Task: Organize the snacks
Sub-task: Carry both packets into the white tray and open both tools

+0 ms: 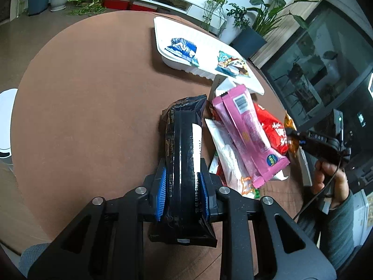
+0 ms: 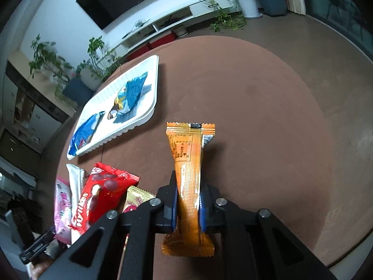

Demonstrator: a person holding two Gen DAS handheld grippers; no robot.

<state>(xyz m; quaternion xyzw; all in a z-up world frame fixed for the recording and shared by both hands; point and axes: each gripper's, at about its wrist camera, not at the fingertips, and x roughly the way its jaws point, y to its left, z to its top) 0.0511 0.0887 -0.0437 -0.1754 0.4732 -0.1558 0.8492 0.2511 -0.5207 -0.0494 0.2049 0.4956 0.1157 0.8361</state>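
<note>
Left gripper: blue ribbed pads clamped on both sides of a black packet, glossy film, long and pillow-shaped, crimped ends. It carries a white label strip and fine pale print down one seam (too small to read). The packet points away from the camera, its far end above the brown desk.

Right gripper: pads pressed together on an orange wrapper, slim bar shape, shiny, serrated crimp at each end. Small dark print block on the back, not legible. The bar is held clear above the desk surface, casting a shadow to its right.

Loose pile on the desk, seen from both views:
- pink packet, matte film, barcode near its far end, round blue-and-yellow badge at the near end; lies on top of the pile.
- red bag, crinkled foil; white lettering appears to read "Maltesers", seen sideways.
- white wrapper partly under the pink one.
- small gold-and-red packet, half hidden by the right gripper's frame.

White tray, ribbed plastic rim, rounded corners, sits on the far part of the desk, just beyond the pile. Inside: a blue packet and a light blue packet with cartoon print, apart from each other.

In the left wrist view a hand in a grey-green sleeve grips the right tool's handle at the desk's edge. Potted plants and a low white shelf unit stand behind.
</note>
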